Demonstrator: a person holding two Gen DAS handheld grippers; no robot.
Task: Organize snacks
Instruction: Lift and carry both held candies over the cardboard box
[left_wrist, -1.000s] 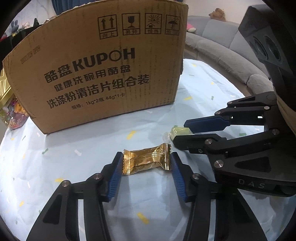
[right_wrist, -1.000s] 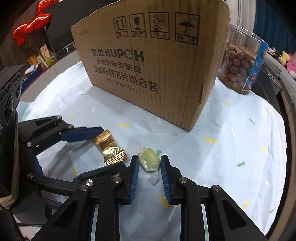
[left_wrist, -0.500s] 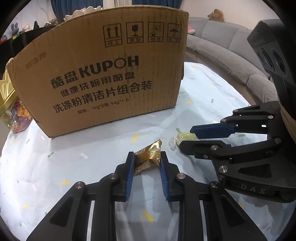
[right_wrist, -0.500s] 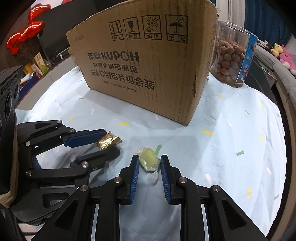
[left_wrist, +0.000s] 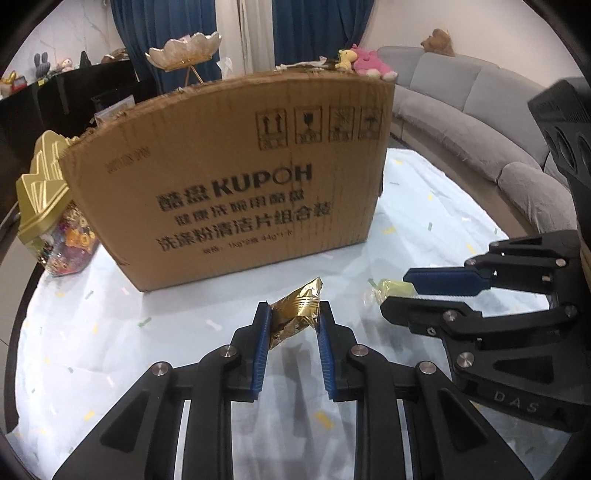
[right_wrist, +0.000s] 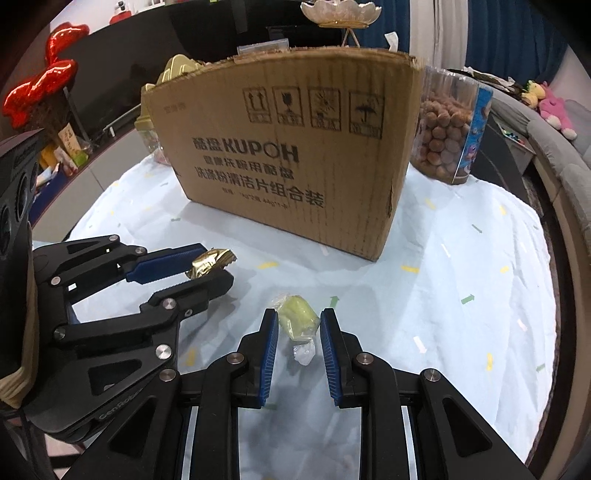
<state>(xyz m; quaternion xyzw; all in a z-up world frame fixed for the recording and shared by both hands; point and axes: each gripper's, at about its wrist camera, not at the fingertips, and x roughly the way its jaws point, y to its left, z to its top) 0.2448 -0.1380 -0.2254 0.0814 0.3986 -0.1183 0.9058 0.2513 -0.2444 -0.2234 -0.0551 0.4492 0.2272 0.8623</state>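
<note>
Left wrist: left tool angled down, pinching gold candy; right tool pinching green candy.

Both wrist cams look fwd/down along own jaws, close over table; both share cardboard box beyond the jaws, and each other's gripper.

Grey sofa curving along room edge at 2 o'clock. Pink plush toy lying on sofa back at 1 o'clock. Blue curtains hanging at 12 o'clock. Red foil bow sitting at 10 o'clock in right wrist view.
</note>
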